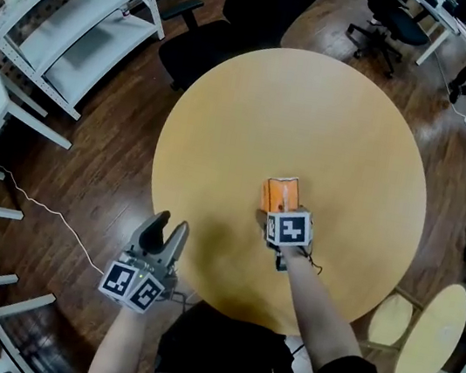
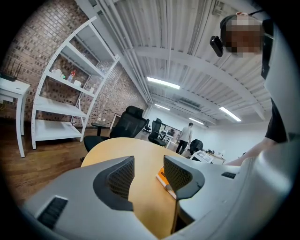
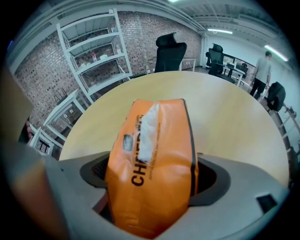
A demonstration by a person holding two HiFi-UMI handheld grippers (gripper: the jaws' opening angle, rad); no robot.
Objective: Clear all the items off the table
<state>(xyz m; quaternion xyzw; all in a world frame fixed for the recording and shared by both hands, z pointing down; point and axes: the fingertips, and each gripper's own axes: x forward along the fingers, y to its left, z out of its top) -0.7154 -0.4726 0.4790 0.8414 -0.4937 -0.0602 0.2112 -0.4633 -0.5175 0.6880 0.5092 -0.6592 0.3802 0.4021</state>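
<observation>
Orange tissue pack (image 3: 152, 140), frame centre: soft, light, crushable, judged best pinched across its sides; right gripper (image 3: 151, 180) straddled it loosely, left gripper (image 2: 149, 171) gaped empty.

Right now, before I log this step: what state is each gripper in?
Left gripper: open, empty.
Right gripper: open, orange pack between its jaws, apparently not clamped.

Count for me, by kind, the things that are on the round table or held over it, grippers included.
Packs: 1, the orange pack
Grippers: 2, the left gripper and the right gripper
Total: 3
</observation>
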